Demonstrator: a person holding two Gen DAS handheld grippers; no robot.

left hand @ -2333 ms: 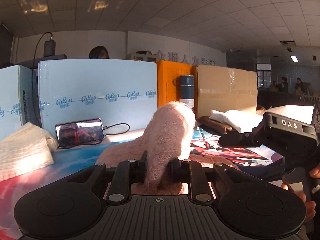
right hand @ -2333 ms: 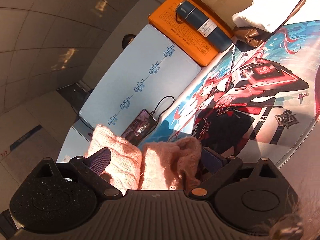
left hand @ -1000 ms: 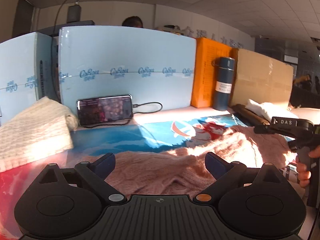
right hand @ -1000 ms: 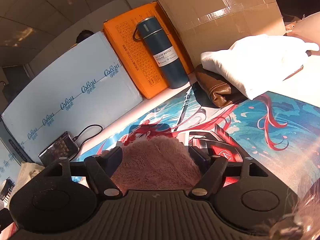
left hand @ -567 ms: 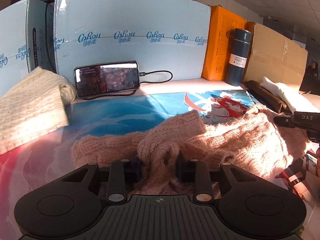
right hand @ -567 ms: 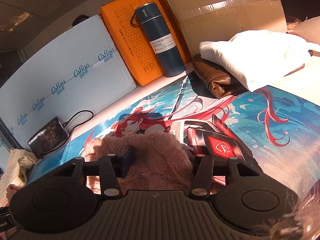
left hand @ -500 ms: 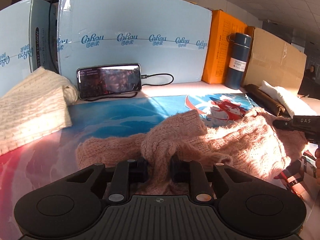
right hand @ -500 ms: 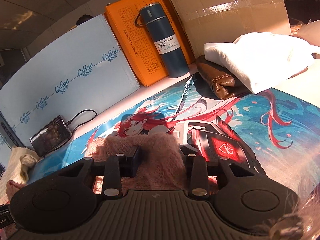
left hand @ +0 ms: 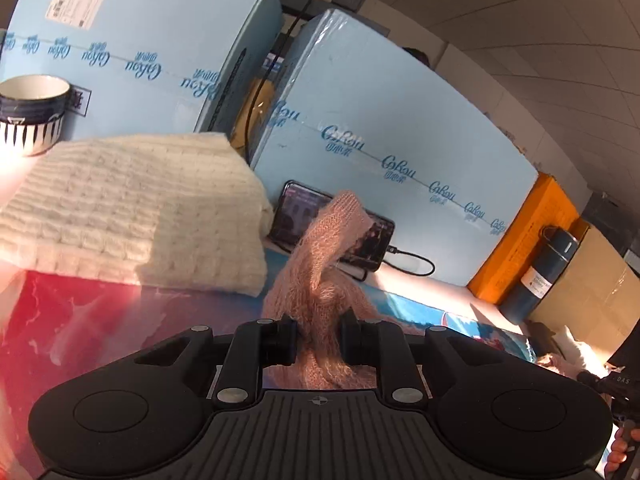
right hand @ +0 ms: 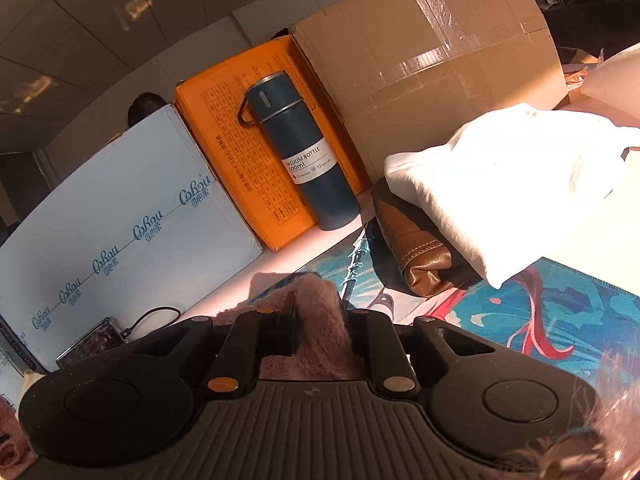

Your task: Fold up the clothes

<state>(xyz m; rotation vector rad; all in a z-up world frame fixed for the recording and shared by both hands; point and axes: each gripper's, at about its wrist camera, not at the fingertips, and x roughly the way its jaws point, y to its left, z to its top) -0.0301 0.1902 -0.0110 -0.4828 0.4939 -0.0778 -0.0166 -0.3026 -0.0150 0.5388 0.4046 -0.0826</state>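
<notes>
Both grippers pinch the pink sweater over the printed mat.

The left gripper (left hand: pixel 318 338) has just been closing, and its fingers (left hand: pixel 286 340) now squeeze a bunch of the pink sweater (left hand: pixel 320 280), whose loose end stands up toward 12 o'clock in front of the phone (left hand: pixel 374 240). A folded cream knit (left hand: pixel 132 208) lies at 10 o'clock. The right gripper (right hand: pixel 320 336) has also just closed; its fingers (right hand: pixel 282 334) clamp another fuzzy fold of the sweater above the mat (right hand: pixel 560 312), with the blue bottle (right hand: pixel 300 156) at 12 o'clock and a white cloth (right hand: pixel 500 184) at 2 o'clock.
</notes>
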